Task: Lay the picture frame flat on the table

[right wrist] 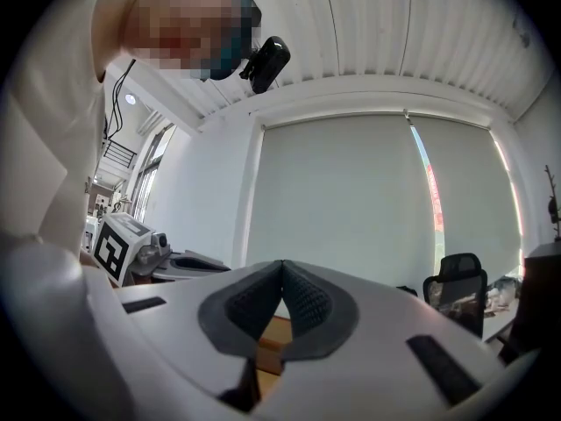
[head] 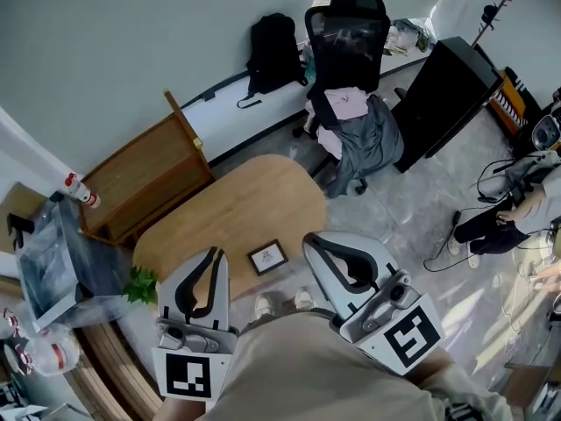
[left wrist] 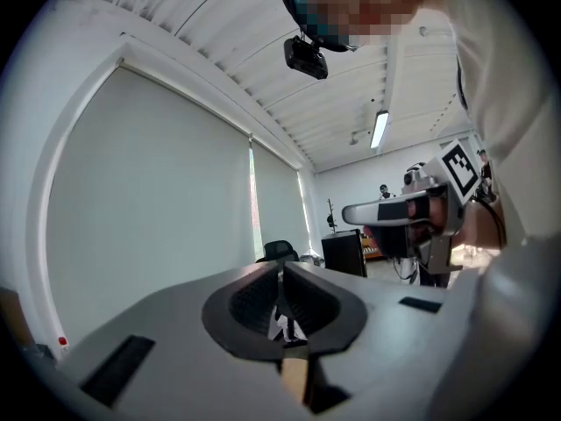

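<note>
At the far left of the head view, a bottle (head: 81, 193) with a red cap is seen beside a wooden cabinet (head: 145, 181), and a small green plant (head: 140, 286) is placed at the left edge of the wooden table (head: 228, 213). The left gripper (head: 213, 257) is held above the near edge of the table, apart from everything on it; in the left gripper view its jaws are pressed together at the tips with nothing between them. The picture frame (head: 267, 257) is found on the tabletop near its near edge, between the two grippers and untouched by either, its face turned up toward the camera; whether it lies fully flat cannot be told. The right gripper (head: 313, 239) is held just right of the frame, and in the right gripper view its jaws are likewise met at the tips and empty. Beyond the table, a black backpack (head: 273, 51) is propped against the wall, an office chair (head: 346, 38) is draped with clothes, and a black cabinet (head: 443, 95) is set to the right.
</note>
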The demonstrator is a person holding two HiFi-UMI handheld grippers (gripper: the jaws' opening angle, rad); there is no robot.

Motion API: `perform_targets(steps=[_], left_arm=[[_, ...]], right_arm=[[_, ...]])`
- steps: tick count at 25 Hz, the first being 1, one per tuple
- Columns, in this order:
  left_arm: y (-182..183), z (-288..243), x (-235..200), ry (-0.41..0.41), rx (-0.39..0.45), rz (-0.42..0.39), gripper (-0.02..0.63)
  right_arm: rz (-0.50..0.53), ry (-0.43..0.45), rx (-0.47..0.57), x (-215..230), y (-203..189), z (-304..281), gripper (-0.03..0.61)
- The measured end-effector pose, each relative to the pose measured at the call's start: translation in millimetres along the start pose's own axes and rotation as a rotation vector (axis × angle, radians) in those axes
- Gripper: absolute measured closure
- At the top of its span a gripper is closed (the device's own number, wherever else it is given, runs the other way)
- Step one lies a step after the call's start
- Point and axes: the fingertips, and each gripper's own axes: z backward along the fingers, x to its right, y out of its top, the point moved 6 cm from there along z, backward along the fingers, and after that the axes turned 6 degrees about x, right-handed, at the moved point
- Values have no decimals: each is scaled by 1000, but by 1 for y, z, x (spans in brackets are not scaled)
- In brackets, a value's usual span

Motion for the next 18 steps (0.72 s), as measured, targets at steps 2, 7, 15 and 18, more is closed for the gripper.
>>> perform_targets(steps=[2, 7, 15, 18], left_arm=[[-2, -1, -1, 0, -4, 2, 594], [-6, -5, -3, 6, -8, 12, 594], [-3, -5, -1, 5, -12, 0, 594], [-2, -4, -2, 6, -12, -13, 595]], right_arm=[[10, 7, -15, 0, -4, -1, 583], [14, 11, -49, 0, -15, -3, 583], [12, 7, -58, 4, -18, -4, 583], [17, 12, -59, 2, -19, -5, 583]])
